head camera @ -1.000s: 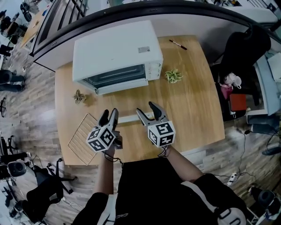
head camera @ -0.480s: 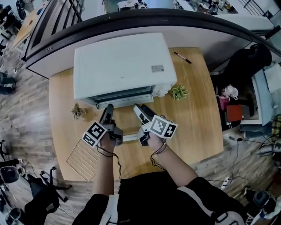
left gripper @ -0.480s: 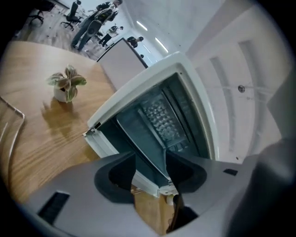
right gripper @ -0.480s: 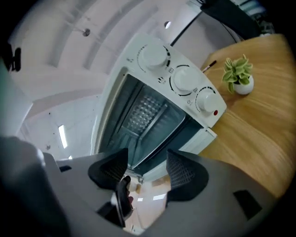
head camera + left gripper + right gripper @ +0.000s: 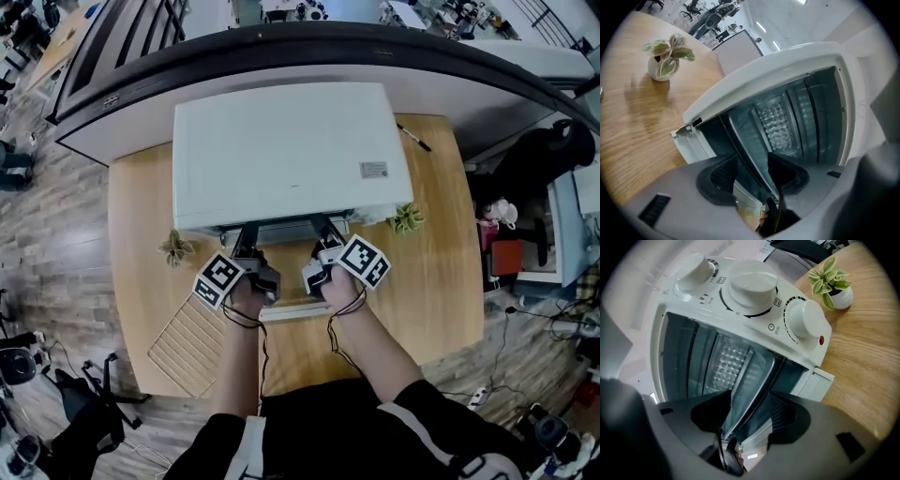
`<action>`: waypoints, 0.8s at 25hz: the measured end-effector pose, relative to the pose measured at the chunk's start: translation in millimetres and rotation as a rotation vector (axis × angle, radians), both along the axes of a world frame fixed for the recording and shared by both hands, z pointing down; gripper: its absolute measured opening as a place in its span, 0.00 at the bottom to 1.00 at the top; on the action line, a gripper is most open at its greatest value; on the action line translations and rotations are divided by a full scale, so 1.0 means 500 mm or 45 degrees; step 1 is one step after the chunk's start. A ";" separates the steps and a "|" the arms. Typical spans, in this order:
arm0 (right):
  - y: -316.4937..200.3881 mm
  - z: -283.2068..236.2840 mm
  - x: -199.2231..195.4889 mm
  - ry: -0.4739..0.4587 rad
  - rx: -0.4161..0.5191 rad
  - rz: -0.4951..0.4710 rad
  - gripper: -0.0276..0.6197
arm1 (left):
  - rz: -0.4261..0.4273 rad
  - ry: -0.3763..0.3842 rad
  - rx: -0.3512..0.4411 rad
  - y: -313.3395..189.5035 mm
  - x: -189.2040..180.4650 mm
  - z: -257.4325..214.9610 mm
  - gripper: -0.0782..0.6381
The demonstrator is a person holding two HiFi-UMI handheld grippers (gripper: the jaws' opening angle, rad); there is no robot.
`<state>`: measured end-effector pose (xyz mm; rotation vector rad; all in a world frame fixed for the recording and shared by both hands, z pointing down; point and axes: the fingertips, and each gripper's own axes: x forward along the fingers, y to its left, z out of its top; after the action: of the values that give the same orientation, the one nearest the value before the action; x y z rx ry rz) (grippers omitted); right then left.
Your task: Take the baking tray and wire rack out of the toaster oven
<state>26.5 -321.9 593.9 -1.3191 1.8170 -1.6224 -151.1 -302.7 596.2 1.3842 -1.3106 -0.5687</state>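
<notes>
The white toaster oven (image 5: 291,150) stands at the back of the wooden table with its door (image 5: 298,310) folded down. Inside it, the dark baking tray (image 5: 750,150) (image 5: 754,385) shows nearly edge-on. My left gripper (image 5: 247,236) (image 5: 752,178) and right gripper (image 5: 323,234) (image 5: 750,420) both reach into the oven mouth. The tray's front rim runs between each pair of jaws, and the pads stand apart from it. The right jaws have just been closing. The wire rack (image 5: 187,342) lies on the table at the front left.
A small potted plant (image 5: 175,249) (image 5: 665,58) stands left of the oven and another (image 5: 406,218) (image 5: 832,284) right of it. Three white knobs (image 5: 750,287) line the oven's right side. A pen (image 5: 412,138) lies at the back right. A curved counter runs behind the table.
Both grippers have moved forward from above the table into the oven mouth and have rolled from upright to flat. The wire rack has stayed where it lay.
</notes>
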 end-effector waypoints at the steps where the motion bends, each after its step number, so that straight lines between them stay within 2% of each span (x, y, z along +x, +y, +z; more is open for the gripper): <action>1: -0.007 0.005 0.003 -0.005 -0.005 0.019 0.43 | -0.004 0.008 0.000 -0.005 -0.003 0.004 0.41; 7: -0.043 0.029 0.007 -0.031 -0.027 0.086 0.40 | -0.060 0.020 -0.019 -0.037 -0.035 0.028 0.38; 10: -0.058 0.038 0.008 -0.013 -0.033 0.101 0.29 | -0.071 -0.008 -0.024 -0.052 -0.044 0.033 0.30; 12: -0.065 0.042 0.007 -0.006 -0.034 0.097 0.22 | -0.056 -0.022 -0.012 -0.058 -0.045 0.033 0.29; 20: -0.038 0.043 0.011 -0.025 -0.048 0.104 0.21 | -0.055 -0.026 -0.001 -0.031 -0.040 0.033 0.28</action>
<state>32.1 -341.0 615.4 -1.3705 1.7065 -1.6277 -171.1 -318.1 612.5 1.3669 -1.3596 -0.5846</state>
